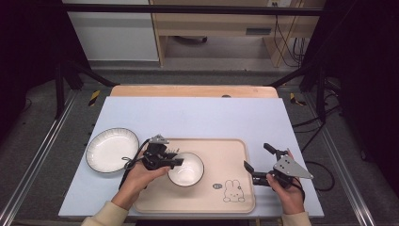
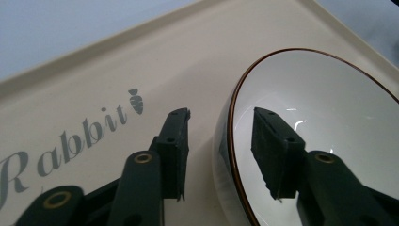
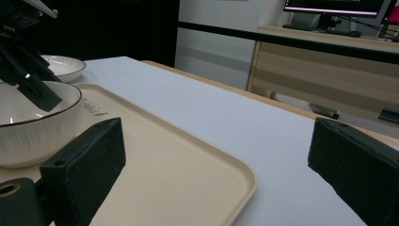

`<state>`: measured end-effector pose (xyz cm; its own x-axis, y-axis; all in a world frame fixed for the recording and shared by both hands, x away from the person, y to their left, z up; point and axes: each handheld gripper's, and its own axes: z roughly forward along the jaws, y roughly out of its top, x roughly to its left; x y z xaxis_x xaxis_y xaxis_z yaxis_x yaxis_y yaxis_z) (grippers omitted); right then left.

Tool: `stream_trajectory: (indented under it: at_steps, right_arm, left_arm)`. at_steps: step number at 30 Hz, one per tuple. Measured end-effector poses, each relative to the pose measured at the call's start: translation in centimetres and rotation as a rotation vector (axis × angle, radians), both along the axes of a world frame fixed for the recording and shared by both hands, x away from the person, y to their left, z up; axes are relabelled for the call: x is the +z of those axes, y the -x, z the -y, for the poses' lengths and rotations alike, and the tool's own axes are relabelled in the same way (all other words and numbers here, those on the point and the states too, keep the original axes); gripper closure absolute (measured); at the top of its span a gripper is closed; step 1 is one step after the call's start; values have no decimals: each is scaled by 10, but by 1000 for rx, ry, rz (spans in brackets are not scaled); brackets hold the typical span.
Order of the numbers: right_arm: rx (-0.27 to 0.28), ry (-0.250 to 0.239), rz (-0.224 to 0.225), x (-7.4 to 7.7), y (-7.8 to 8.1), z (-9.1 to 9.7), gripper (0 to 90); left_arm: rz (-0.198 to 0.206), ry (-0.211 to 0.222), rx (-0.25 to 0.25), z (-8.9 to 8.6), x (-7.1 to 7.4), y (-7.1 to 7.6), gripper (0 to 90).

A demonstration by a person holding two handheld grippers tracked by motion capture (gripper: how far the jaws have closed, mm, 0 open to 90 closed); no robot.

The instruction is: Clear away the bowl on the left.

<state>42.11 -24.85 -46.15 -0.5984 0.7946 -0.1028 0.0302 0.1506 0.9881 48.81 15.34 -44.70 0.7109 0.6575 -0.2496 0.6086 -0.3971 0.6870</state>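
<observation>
On the beige tray (image 1: 221,155), at the middle of the table, a small white bowl (image 1: 186,169) with a dark rim is seen, sitting toward the tray's nine o'clock side. The bowl's rim at nine o'clock is straddled by the left gripper (image 1: 178,162): in the left gripper view one jaw is placed inside the bowl (image 2: 329,122) and the other outside it, over the tray (image 2: 94,84) beside the printed word "Rabbit". A gap is visible on both sides of the rim, so the jaws appear spread rather than pinching, though contact lower on the wall cannot be ruled out.

At the tray's three o'clock edge, the right gripper (image 1: 258,156) is held just off the tray, its jaws spread wide with nothing between them. In the right gripper view, the tray's corner (image 3: 235,181) and the pale blue mat (image 3: 197,108) are framed between those jaws, with the bowl (image 3: 37,127) at nine o'clock.

A larger white plate (image 1: 112,149) is seen on the mat (image 1: 197,115), off the tray, at nine o'clock from the bowl. A rabbit drawing (image 1: 234,191) is printed near the tray's five o'clock corner.
</observation>
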Motion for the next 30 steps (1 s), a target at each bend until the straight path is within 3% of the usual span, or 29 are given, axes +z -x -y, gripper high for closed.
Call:
stream_trajectory:
  at_steps: [6,10,25,30]
  right_arm:
    - [0,0,-1,0,0,0,47]
    - [0,0,0,0,0,0,47]
    - [0,-1,-2,0,0,0,47]
    - [0,-2,-1,0,0,0,47]
  left_arm:
    - [35,0,-2,-1,6,1,478]
    - [31,15,1,-1,7,1,376]
    - [156,61,-28,-1,21,5,104]
    - [209,86,-41,0,24,7,101]
